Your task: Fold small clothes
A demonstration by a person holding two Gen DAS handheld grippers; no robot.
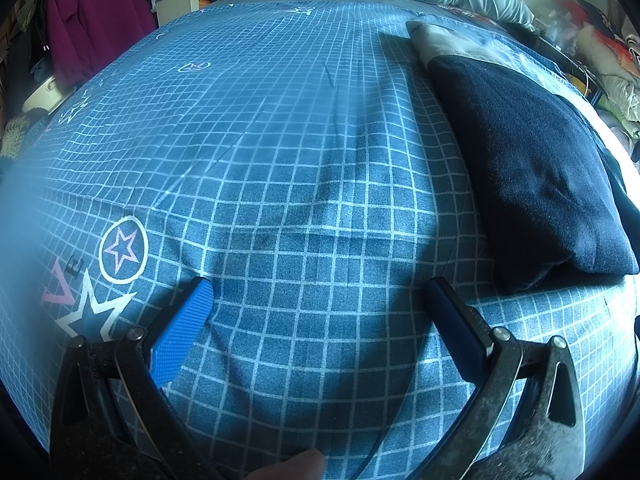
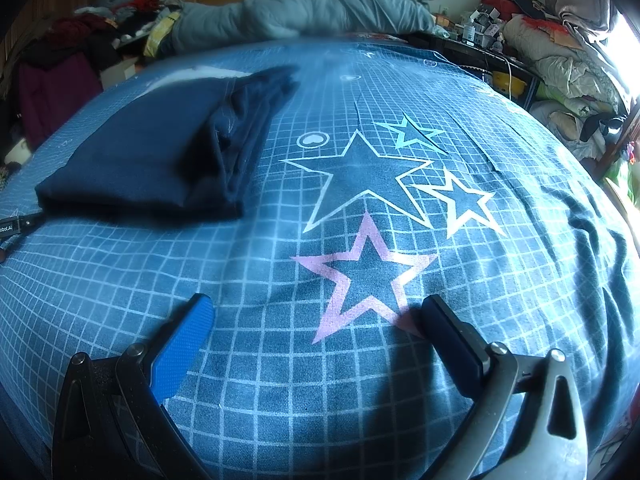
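A dark navy garment (image 2: 136, 156) lies folded flat on the bed (image 2: 280, 380); its far end is blurred. Both the left gripper (image 1: 320, 292) and the right gripper (image 2: 316, 308) are spread, holding nothing.

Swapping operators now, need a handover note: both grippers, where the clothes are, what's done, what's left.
Left hand-held gripper: open, empty, over bare bed sheet.
Right hand-held gripper: open, empty, above the pink star printed on the sheet.
Dark navy garment: lies folded on the bed, between the two grippers, to the right of the left one and to the left of the right one. Neither gripper touches it.
Done: that garment looks folded into a flat bundle; one edge shows loose layers.
Left: no other unfolded small garment is visible on the sheet. Maybe tidy the loose edge, then fetch the next piece.
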